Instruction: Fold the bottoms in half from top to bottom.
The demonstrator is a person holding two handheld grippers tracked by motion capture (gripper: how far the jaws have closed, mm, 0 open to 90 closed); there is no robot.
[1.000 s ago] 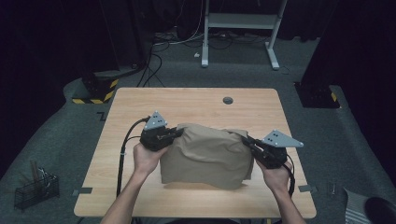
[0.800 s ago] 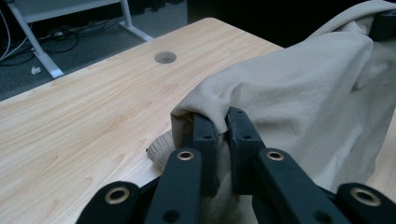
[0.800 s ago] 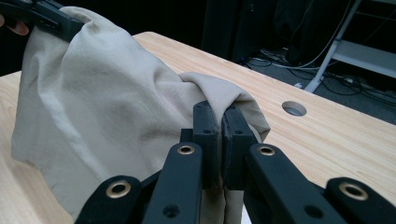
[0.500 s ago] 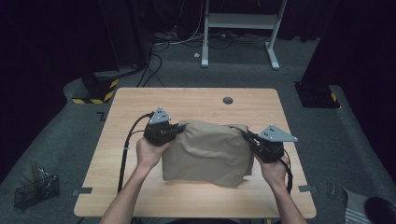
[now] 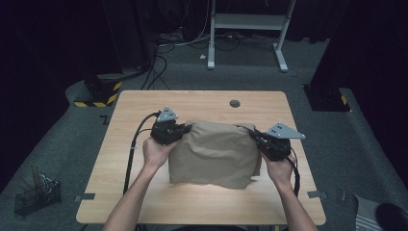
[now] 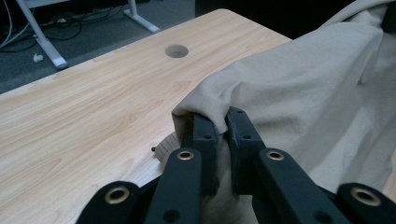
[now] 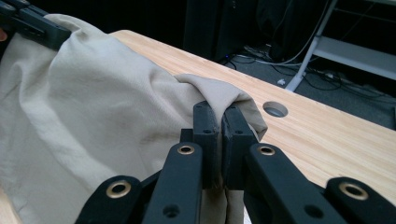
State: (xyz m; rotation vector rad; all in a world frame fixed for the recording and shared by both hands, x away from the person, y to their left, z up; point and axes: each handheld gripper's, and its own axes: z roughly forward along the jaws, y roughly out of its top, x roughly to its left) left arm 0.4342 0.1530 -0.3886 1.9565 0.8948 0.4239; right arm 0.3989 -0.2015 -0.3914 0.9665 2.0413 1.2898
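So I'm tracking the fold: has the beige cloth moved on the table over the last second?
Yes. The beige cloth, pinched by the left gripper and right gripper, has shifted away from the person, toward the round hole in the table.

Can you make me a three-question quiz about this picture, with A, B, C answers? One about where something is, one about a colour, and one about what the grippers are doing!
1. Where is the round hole in the table?
A. near the far edge
B. under the person's arm
C. at the left corner

2. What colour is the cloth?
A. red
B. beige
C. blue

3. What are the left gripper and right gripper doing?
A. lying open on the table
B. holding a cup
C. each pinching the cloth

Answers: 1 A, the hole sits beyond the cloth by the far edge. 2 B, the fabric is plainly beige. 3 C, both gripper views show fabric clamped between closed jaws.
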